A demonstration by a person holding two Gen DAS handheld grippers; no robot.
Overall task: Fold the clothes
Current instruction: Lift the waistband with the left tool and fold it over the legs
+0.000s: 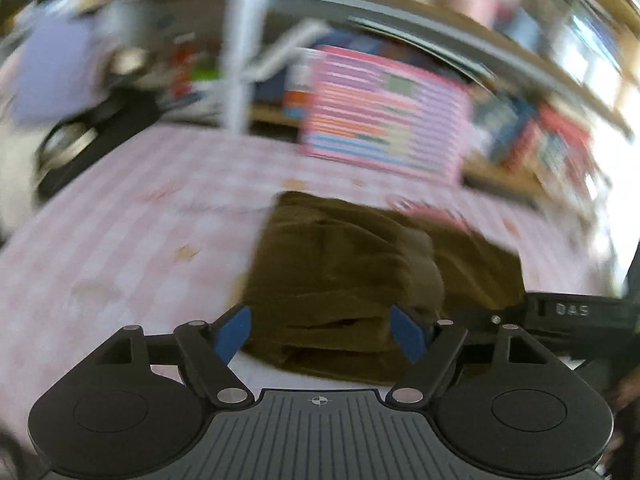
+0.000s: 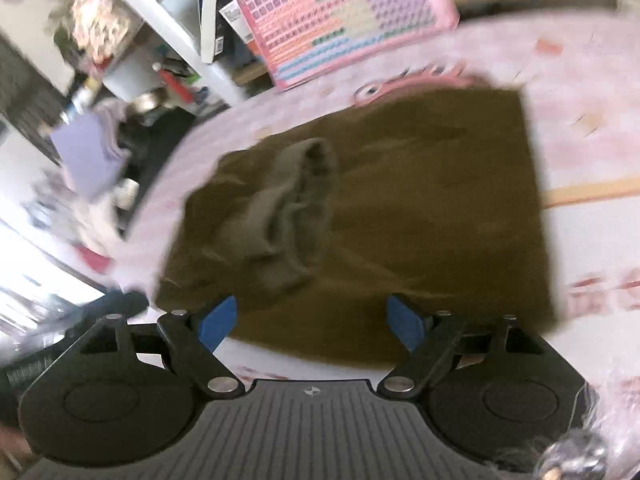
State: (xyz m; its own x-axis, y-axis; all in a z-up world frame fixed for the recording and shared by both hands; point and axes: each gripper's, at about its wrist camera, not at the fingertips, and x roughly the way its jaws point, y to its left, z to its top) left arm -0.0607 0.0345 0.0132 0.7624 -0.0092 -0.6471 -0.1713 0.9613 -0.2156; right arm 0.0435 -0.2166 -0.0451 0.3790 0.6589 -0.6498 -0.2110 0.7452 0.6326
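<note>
Now, your left gripper [image 1: 323, 334] sits low over the near edge of the olive-brown garment [image 1: 360, 280], looking along the cloth. Its two blue fingertips [image 1: 234, 332] are spread wide apart with nothing between them; the folded near edge of the garment lies just past and between them, and I cannot tell whether they touch the fabric. The garment lies folded in layers on the pink checked tablecloth [image 1: 140, 220], with a paler ribbed part [image 1: 424, 268] bunched on top toward its right side. At the right edge of the left wrist view a black piece of the other gripper [image 1: 572, 312] shows, close beside the cloth.

Your right gripper [image 2: 316, 322] is held higher and looks down on the same garment [image 2: 420, 220], which spreads out roughly as a rectangle across the tablecloth [image 2: 592, 120]. Its blue fingertips [image 2: 404, 324] are likewise wide apart and grip nothing, hanging above the garment's near edge. The ribbed opening [image 2: 288, 200] lies crumpled on the garment's left half.

Beyond the far edge of the table, a pink chart board [image 2: 344, 16] leans upright, and to the left of it stand white shelves [image 2: 168, 32] crowded with blurred clutter, which I cannot make out piece by piece.
</note>
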